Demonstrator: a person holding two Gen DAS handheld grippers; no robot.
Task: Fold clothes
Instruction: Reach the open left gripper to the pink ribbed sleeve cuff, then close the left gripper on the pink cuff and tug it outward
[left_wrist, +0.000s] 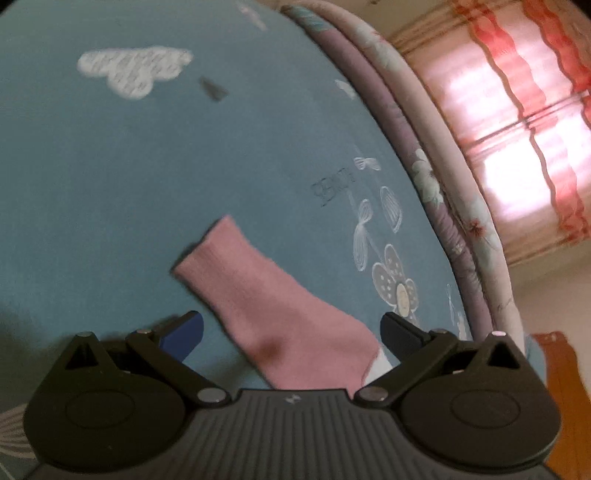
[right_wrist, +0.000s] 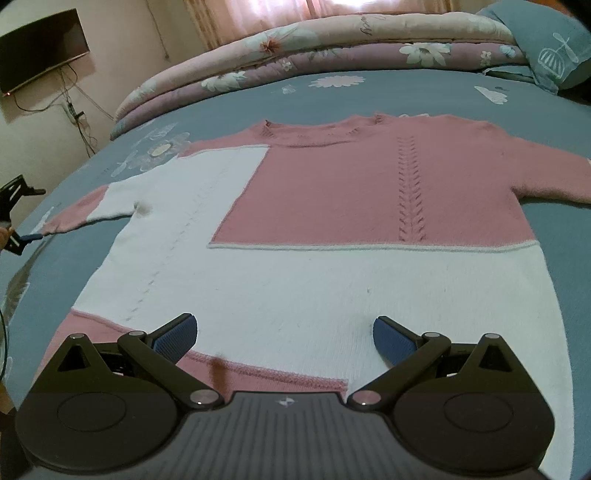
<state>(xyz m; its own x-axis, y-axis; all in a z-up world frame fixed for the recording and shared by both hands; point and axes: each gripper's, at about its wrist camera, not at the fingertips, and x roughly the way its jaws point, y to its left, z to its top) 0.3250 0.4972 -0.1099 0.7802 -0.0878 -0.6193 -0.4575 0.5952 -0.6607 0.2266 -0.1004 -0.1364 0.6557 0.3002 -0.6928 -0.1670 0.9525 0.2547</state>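
A pink and white knitted sweater (right_wrist: 332, 229) lies flat, face up, on the blue bedsheet (right_wrist: 424, 96), neck toward the far side. My right gripper (right_wrist: 284, 338) hovers open over its white lower part near the hem, with nothing between its fingers. In the left wrist view the sweater's pink sleeve (left_wrist: 258, 291) stretches out across the sheet, its cuff pointing away. My left gripper (left_wrist: 291, 332) is open and straddles the sleeve, one finger on each side. In the right wrist view the left gripper (right_wrist: 22, 229) shows at the far left edge by the sleeve end.
A rolled floral quilt (right_wrist: 332, 48) runs along the far side of the bed, with a blue pillow (right_wrist: 546, 44) at the far right. A wall television (right_wrist: 40, 48) and hanging cables are at the left. Pink curtains (left_wrist: 517, 129) hang beyond the bed.
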